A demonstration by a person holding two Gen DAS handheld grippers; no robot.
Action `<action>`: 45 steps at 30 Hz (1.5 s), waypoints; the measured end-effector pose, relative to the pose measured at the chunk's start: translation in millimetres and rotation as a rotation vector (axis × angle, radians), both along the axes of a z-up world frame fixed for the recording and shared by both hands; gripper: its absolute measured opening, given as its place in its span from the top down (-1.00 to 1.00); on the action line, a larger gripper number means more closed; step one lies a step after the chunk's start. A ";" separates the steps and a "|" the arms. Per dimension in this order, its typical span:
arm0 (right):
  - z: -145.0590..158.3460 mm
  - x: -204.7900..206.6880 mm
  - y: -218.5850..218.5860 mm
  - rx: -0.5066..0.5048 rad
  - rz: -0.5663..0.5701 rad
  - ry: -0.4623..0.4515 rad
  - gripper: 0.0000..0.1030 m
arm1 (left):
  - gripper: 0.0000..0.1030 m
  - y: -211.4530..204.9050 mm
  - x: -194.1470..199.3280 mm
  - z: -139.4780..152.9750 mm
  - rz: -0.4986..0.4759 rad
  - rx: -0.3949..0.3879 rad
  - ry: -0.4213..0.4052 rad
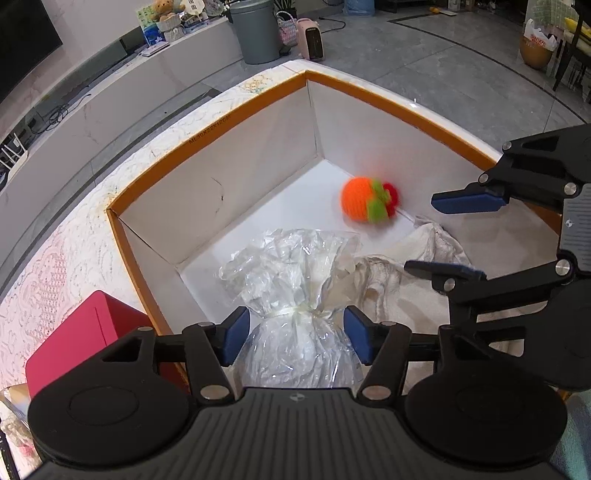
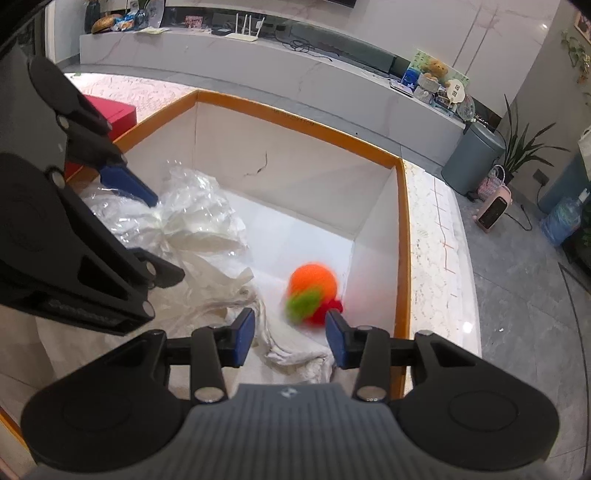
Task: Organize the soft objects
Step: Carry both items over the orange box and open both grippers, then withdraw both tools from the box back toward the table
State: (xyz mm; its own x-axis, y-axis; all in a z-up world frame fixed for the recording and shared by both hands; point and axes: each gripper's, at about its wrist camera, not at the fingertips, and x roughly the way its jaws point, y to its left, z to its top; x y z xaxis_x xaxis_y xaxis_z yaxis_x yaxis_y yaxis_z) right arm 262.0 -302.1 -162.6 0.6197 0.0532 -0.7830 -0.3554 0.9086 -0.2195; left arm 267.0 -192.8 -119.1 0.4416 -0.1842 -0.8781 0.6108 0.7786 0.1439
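Observation:
A white box with an orange rim (image 1: 388, 99) (image 2: 295, 118) holds the soft things. A tied clear plastic bag (image 1: 291, 295) (image 2: 192, 214) with white filling lies at its near left. My left gripper (image 1: 297, 338) (image 2: 166, 238) is open, its blue pads on either side of the bag's neck and not squeezing it. An orange knitted ball with green and red parts (image 1: 365, 199) (image 2: 312, 291) looks blurred on the box floor near the far right wall. My right gripper (image 2: 291, 338) (image 1: 456, 236) is open and empty above a crumpled white cloth (image 1: 406, 280) (image 2: 295, 354), just short of the ball.
A red box (image 1: 81, 339) (image 2: 110, 110) stands on the lace tablecloth (image 1: 55, 266) left of the white box. On the floor beyond are a grey bin (image 1: 255, 29) and a pink heater (image 1: 312, 40). A long white cabinet runs along the wall.

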 end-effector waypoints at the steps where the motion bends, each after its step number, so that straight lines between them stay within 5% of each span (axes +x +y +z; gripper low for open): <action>1: 0.1 -1.3 0.4 0.002 0.001 0.000 0.10 | -0.39 0.8 -0.5 1.3 0.001 -0.007 -0.003; 15: 24.9 -28.5 -4.7 0.027 -0.002 -0.063 -0.16 | -0.42 18.2 -29.3 50.6 0.015 -0.115 -0.136; 31: 72.1 -112.0 -10.0 0.285 -0.226 -0.277 -0.29 | -0.42 80.7 -103.5 110.5 0.187 -0.325 -0.364; 40: 77.8 -157.8 5.0 0.397 -0.352 -0.344 -0.32 | -0.42 120.5 -144.2 114.3 0.336 -0.442 -0.456; 45: 74.2 -170.8 16.9 0.434 -0.360 -0.334 -0.35 | -0.42 141.8 -153.3 104.4 0.413 -0.479 -0.437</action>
State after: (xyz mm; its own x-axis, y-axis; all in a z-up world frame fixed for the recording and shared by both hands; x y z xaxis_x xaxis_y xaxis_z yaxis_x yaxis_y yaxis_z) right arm 91.2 -285.3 -88.4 0.8642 0.0649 -0.4990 0.0114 0.9889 0.1484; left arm 113.7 -50.9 -14.8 0.8460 -0.2448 -0.4737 0.2219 0.9694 -0.1046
